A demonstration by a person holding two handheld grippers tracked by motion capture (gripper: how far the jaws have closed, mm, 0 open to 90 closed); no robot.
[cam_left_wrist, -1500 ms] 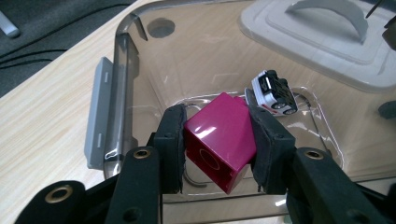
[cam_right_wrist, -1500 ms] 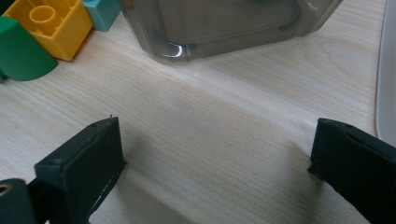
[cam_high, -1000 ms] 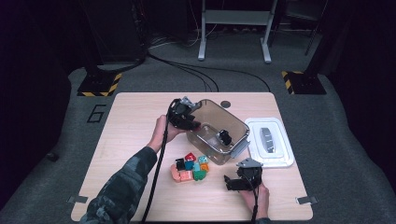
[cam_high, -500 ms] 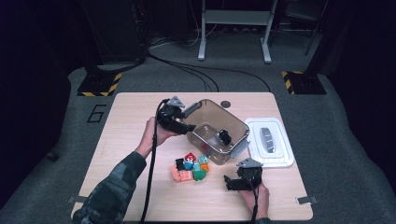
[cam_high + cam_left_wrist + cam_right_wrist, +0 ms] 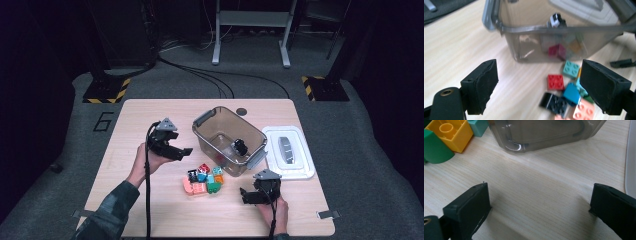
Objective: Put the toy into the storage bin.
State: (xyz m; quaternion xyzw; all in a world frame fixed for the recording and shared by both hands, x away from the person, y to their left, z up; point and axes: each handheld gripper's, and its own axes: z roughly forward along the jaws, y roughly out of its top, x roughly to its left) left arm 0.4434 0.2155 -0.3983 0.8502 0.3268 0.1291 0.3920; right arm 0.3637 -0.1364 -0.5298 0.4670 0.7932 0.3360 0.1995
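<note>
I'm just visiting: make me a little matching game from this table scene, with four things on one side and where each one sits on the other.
Things:
1. black piece
2. white lid
3. pile of toy bricks
4. left gripper

Places:
A. on the table right of the bin
B. inside the clear bin
C. in the air left of the bin, jaws open
D. on the table just in front of the bin

Pairs: 1-B, 2-A, 3-D, 4-C
</note>
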